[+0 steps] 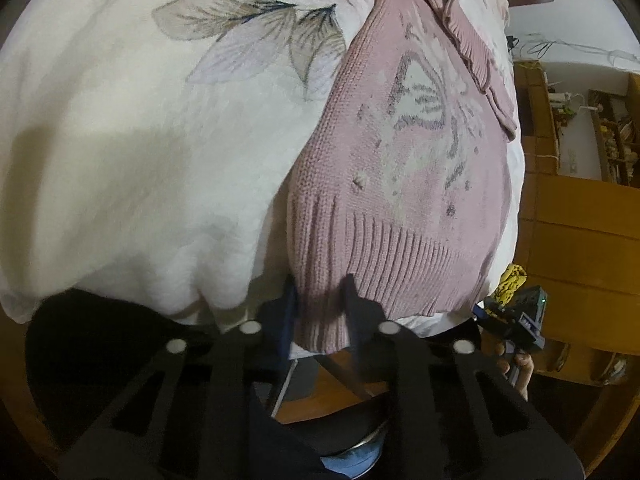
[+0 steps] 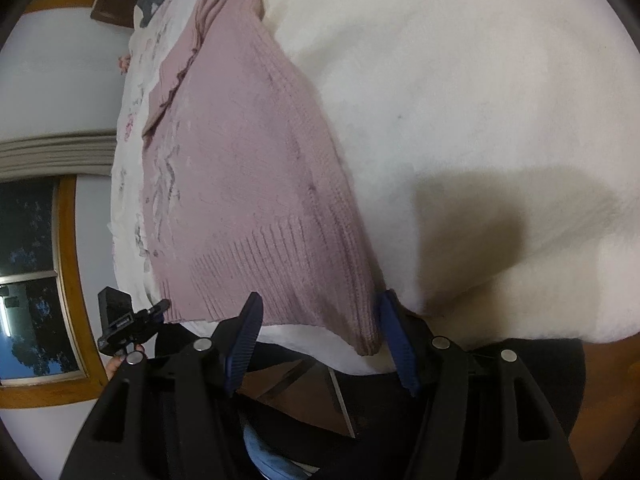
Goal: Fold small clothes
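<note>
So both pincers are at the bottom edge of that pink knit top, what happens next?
Probably the right gripper shuts on the hem corner of the pink sweater lying between its spread fingers. The left gripper already seems to pinch the other corner, so both could then lift the hem to fold.

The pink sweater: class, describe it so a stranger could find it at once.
Look at the white floral bedspread covering the bed. Near its edge lies the pink sweater, ribbed hem toward the grippers. Unlike the smooth printed bedspread, it is knitted, with a pale motif on the front.
</note>
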Demonstrator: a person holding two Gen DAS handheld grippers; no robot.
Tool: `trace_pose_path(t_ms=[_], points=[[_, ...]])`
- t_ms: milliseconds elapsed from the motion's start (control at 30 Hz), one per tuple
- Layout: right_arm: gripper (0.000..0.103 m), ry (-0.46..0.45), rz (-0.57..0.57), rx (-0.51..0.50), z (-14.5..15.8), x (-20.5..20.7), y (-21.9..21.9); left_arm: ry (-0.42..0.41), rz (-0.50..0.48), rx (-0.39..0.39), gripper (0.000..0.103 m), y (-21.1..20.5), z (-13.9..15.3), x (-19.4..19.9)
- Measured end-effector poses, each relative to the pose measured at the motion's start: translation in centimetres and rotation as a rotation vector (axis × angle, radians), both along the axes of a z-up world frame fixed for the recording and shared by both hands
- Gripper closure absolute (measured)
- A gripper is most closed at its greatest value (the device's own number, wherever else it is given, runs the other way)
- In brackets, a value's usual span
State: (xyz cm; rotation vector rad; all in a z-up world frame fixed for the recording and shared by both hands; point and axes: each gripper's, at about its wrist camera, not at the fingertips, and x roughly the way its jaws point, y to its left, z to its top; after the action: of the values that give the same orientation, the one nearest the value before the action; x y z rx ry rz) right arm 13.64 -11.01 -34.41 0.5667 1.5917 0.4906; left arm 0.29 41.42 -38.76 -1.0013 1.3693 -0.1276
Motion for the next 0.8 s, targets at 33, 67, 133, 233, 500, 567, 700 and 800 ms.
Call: trace_pose_path(t_ms=[33, 67, 133, 233, 500, 567, 700, 800], points=[[0.043, -0.003, 0.005, -0.003, 0.0, 0.0, 0.1, -0.005, 0.006, -0.002, 0.086, -0.1, 0.1, -0.1], [0.044, -0.006, 0.010, -0.004, 0.1, -0.1, 0.3, -0.010, 0.011, -0.003, 0.087, -0.2, 0.2, -0.1], [0.050, -0.009, 0.024, -0.010, 0.2, -0.2, 0.6, -0.027, 0.027, -0.011, 0.088, -0.1, 0.6, -0.3], [0.069, -0.016, 0.043, -0.025, 0.2, -0.4, 1.1, -0.052, 0.043, -0.029, 0.089, -0.1, 1.3, -0.5], [0.093, -0.077, 0.005, 0.068, 2.2, -0.6, 0.0, -0.129, 0.069, -0.065, 0.090, 0.5, 3.7, -1.0], [0.093, -0.089, -0.008, 0.104, 2.9, -0.4, -0.3, -0.151, 0.074, -0.076, 0.091, 0.6, 4.3, -1.1], [0.093, -0.112, -0.043, 0.190, 4.6, 0.1, -0.9, -0.188, 0.084, -0.105, 0.091, 0.8, 5.6, -1.0], [0.093, -0.128, -0.063, 0.237, 5.9, 0.9, -1.1, -0.211, 0.095, -0.126, 0.091, 1.1, 6.5, -0.5]])
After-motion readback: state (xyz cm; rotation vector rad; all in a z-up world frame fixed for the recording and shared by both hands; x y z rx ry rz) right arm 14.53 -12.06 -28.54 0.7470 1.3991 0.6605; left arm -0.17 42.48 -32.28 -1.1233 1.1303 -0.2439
